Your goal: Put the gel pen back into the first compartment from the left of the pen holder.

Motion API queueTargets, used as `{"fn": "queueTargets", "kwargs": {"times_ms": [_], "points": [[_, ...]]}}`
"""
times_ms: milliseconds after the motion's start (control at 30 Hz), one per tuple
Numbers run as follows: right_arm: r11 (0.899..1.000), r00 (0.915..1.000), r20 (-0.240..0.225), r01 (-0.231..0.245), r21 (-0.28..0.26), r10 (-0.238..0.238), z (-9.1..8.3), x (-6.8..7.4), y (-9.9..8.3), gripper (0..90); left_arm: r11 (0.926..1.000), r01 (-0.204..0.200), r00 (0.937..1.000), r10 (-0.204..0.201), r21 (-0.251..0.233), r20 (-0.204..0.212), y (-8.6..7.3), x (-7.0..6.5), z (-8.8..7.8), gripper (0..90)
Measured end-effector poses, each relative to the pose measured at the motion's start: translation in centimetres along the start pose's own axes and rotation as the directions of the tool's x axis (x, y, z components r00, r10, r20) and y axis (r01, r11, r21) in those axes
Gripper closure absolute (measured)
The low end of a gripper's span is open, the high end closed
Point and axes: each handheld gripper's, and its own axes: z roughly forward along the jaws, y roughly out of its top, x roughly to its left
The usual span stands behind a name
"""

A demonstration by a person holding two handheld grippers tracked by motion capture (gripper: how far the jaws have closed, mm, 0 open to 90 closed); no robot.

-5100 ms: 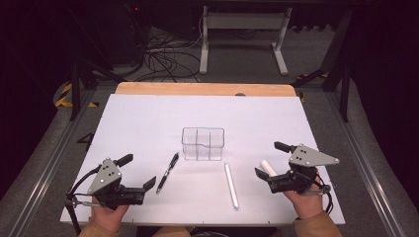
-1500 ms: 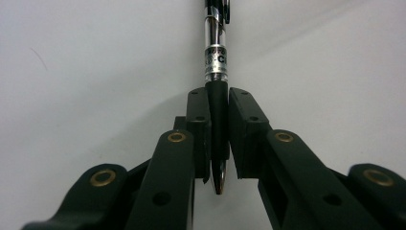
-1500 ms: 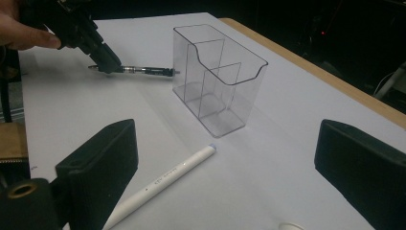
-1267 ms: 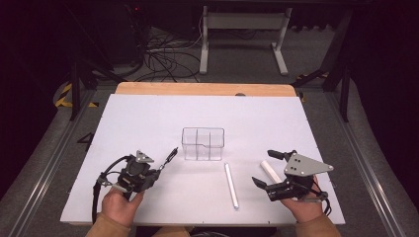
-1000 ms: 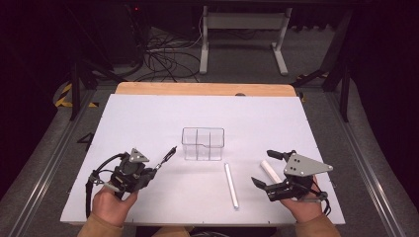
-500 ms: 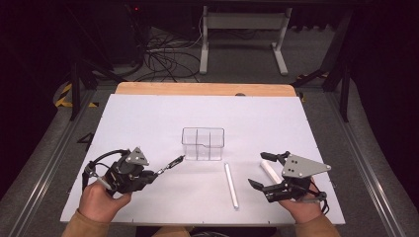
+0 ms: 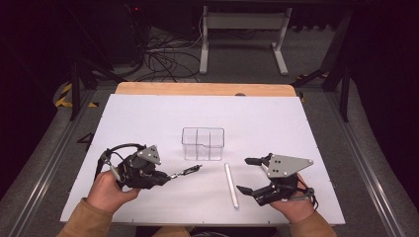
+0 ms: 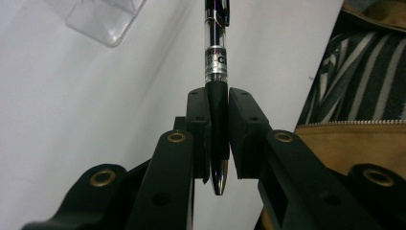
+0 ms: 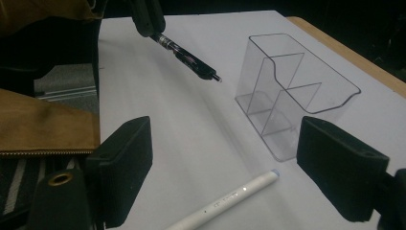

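Observation:
My left gripper [image 7: 165, 177] is shut on a black pen [image 7: 185, 172], held off the white table and pointing right toward a clear compartment organizer [image 7: 203, 143]. In the left gripper view the pads clamp the pen [image 8: 216, 57] near its tip end. A white pen [image 7: 230, 185] lies flat on the table, just left of my right gripper [image 7: 242, 175]. That gripper is open; its jaws have just been closing, with nothing between them. The right gripper view shows the white pen [image 9: 230, 199] below the jaws, the organizer [image 9: 292, 91] ahead and the black pen [image 9: 184, 55] in the air.
The white table top [image 7: 148, 123] has a wooden strip [image 7: 197, 89] along its far edge. Beyond it are cables and a metal stand on a dark floor. A person's hands and tan sleeves come in at the near edge.
My left gripper took hold of the black pen, lifted it off the table and swung it to point right at the organizer. My right gripper slid left toward the white pen, jaws narrower.

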Motion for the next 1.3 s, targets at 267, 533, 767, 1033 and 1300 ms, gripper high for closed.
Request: {"fn": "queueTargets", "kwargs": {"times_ms": [267, 533, 767, 1033, 1300], "points": [[0.998, 0.9981, -0.036, 0.052, 0.026, -0.051, 1.4, 0.5, 1.5, 23.0, 0.9989, -0.032, 0.9987, 0.03, 0.033, 0.041, 1.9, -0.9, 0.9, 79.9], [0.995, 0.9933, -0.078, 0.088, 0.048, -0.085, 2.8, 0.8, 2.7, 25.1, 0.9951, -0.086, 0.9943, 0.083, 0.049, 0.068, 3.4, -1.8, 1.9, 79.9], [0.993, 0.9894, -0.1, 0.11, 0.044, -0.105, 3.5, 1.1, 3.5, 26.2, 0.9927, -0.113, 0.9907, 0.109, 0.044, 0.082, 4.0, -2.1, 2.3, 79.9], [0.984, 0.9805, -0.139, 0.153, 0.095, -0.139, 5.0, 1.4, 4.2, 32.3, 0.9894, -0.134, 0.9876, 0.129, 0.054, 0.089, 4.3, -2.5, 2.5, 79.9], [0.961, 0.9611, -0.205, 0.221, 0.167, -0.185, 7.3, 1.9, 5.1, 40.5, 0.99, -0.133, 0.9876, 0.129, 0.046, 0.09, 4.2, -2.7, 2.6, 79.8]]}}
